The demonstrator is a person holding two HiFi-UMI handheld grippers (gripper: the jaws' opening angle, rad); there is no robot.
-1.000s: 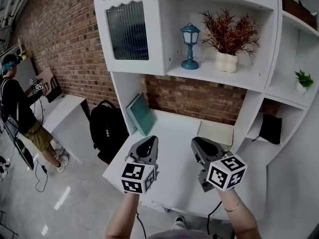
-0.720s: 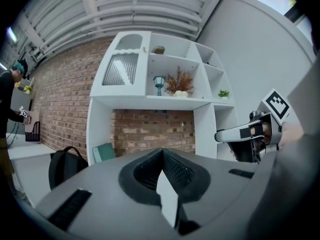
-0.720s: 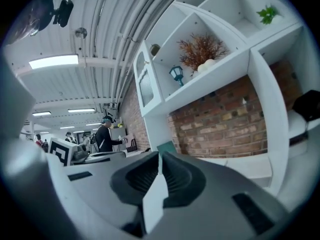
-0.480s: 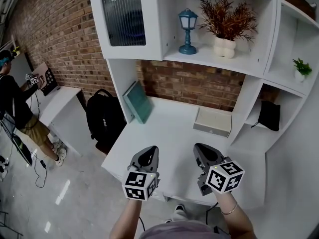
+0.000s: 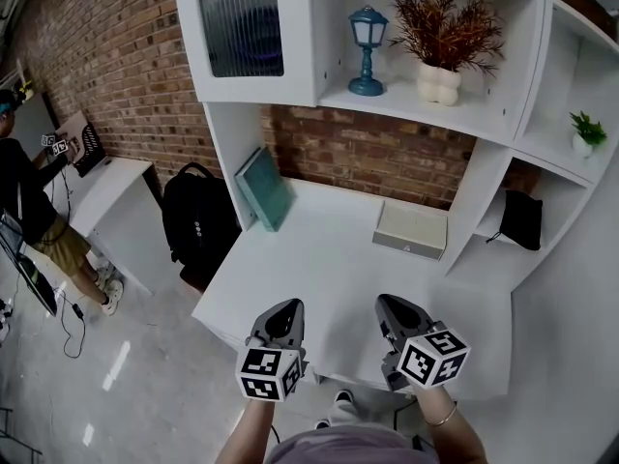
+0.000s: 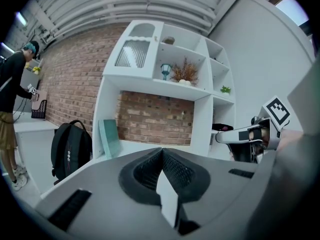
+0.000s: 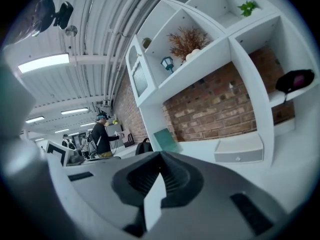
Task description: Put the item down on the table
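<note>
The left gripper has its jaws fully closed. The two dark, ribbed pads meet along a single line in the left gripper view, and nothing is between them. The right gripper is in the same state, pads pressed together and empty. Each gripper has a smooth grey moulded shell. Each also carries a marker cube printed with black-and-white square patterns, the only print that can be made out.

Both grippers are over the near edge of the table, a matt white slab set into a white shelving unit.

Neither gripper holds anything, so the frames do not settle which thing is the item. The likeliest one is a cream box, low and rectangular, lying flat on the table close to the back wall and well apart from both grippers. Its front face bears a small mark, too small to read.

A teal book stands tilted against the left upright. Behind the table is a brick wall, rough and red-brown.

The upper shelf holds these things:
- a blue lantern;
- a lumpy white vase of dried rust-coloured stems.

To their left is a ribbed glass door. A black backpack sits on the floor to the left of the table.
</note>
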